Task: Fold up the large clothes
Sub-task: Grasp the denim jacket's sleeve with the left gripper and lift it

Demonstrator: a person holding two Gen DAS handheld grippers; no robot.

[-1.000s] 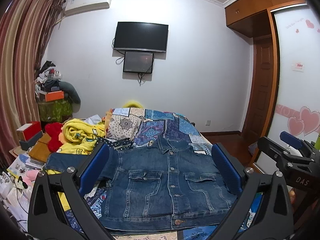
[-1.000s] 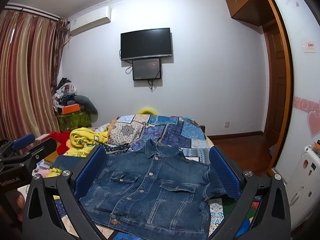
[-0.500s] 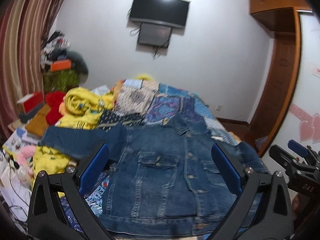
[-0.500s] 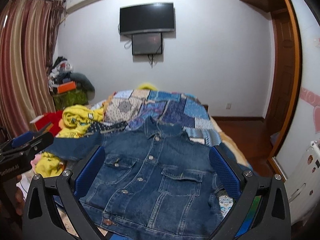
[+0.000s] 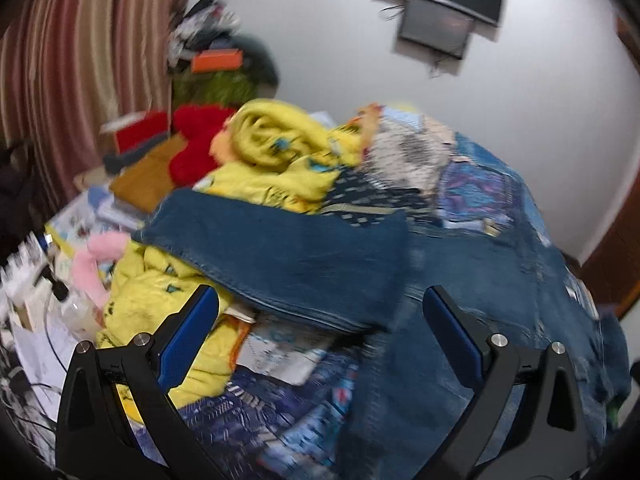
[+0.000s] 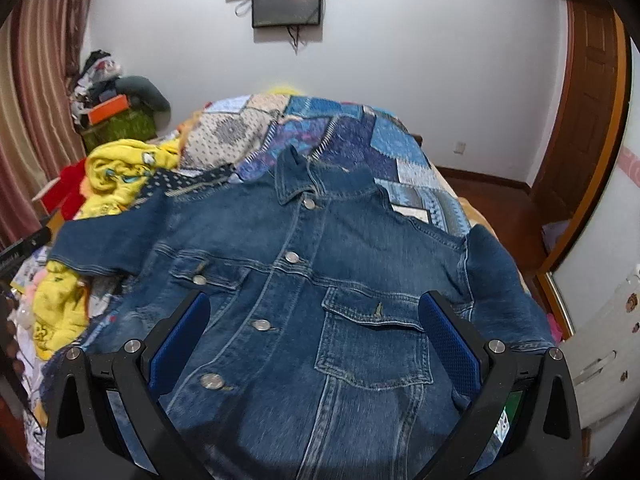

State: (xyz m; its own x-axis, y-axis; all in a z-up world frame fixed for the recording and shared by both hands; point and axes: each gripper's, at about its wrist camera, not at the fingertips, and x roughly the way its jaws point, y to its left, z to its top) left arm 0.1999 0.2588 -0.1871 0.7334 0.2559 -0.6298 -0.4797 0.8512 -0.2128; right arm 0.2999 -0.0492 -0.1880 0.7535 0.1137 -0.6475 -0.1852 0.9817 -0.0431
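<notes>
1. The denim jacket (image 6: 304,280) lies face up and buttoned on the patchwork bed cover (image 6: 360,140).
2. The left claw (image 5: 320,336) hangs released over its outstretched sleeve (image 5: 280,256), which rests on a yellow blanket (image 5: 280,160).
3. The right claw (image 6: 314,340) hovers released above the chest pocket (image 6: 372,344).

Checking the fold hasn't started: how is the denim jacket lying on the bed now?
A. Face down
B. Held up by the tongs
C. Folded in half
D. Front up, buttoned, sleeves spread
D: the denim jacket lies flat, front buttons and chest pockets showing, both sleeves out.
</notes>
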